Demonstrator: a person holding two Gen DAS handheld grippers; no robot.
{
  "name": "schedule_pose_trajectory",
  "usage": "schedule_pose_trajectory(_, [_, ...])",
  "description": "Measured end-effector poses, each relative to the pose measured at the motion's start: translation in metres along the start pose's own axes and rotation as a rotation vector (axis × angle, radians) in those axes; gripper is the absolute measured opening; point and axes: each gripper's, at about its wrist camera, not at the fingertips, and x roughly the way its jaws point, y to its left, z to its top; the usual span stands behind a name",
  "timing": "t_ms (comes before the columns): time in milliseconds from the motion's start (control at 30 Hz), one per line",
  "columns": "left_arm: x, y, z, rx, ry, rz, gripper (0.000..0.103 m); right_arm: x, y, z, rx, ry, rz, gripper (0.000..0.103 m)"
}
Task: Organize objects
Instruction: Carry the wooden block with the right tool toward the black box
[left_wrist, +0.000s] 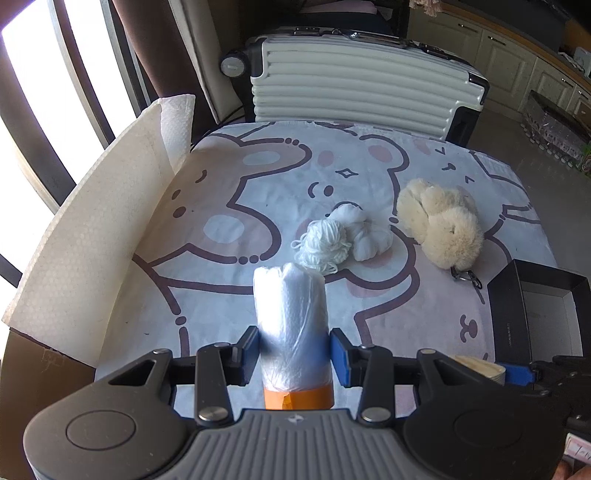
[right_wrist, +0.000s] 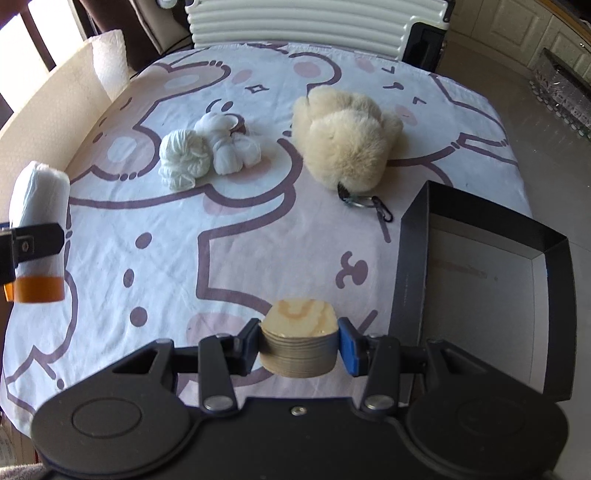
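The left tongs (left_wrist: 294, 356) pinch a roll of plastic bags (left_wrist: 291, 317); the right tongs (right_wrist: 298, 349) pinch a stack of wooden discs (right_wrist: 298, 341), both lifted off the desk (right_wrist: 258, 236), probably bound for the open black box (right_wrist: 480, 280) just right of the right tongs.

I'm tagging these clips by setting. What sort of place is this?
Most likely a lived-in home, perhaps a living or dining area: a table under a cartoon bear cloth, a ribbed white suitcase standing behind it, and cream cabinets along the far wall.
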Motion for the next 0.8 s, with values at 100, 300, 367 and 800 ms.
schedule_pose_trajectory(100, [0.000, -0.002, -0.001, 0.015, 0.000, -0.010, 0.042, 0.008, 0.010, -0.007, -0.066, 0.056, -0.010, 0.046])
schedule_pose_trajectory(300, [0.002, -0.002, -0.002, 0.021, 0.004, -0.012, 0.042, 0.022, 0.015, -0.016, -0.102, 0.154, -0.024, 0.047])
schedule_pose_trajectory(367, [0.003, -0.002, -0.002, 0.022, 0.006, -0.015, 0.042, 0.026, 0.015, -0.018, -0.105, 0.171, -0.031, 0.047])
schedule_pose_trajectory(800, [0.012, -0.003, -0.001, 0.059, 0.023, -0.035, 0.042, 0.056, 0.022, -0.026, -0.161, 0.257, -0.077, 0.047])
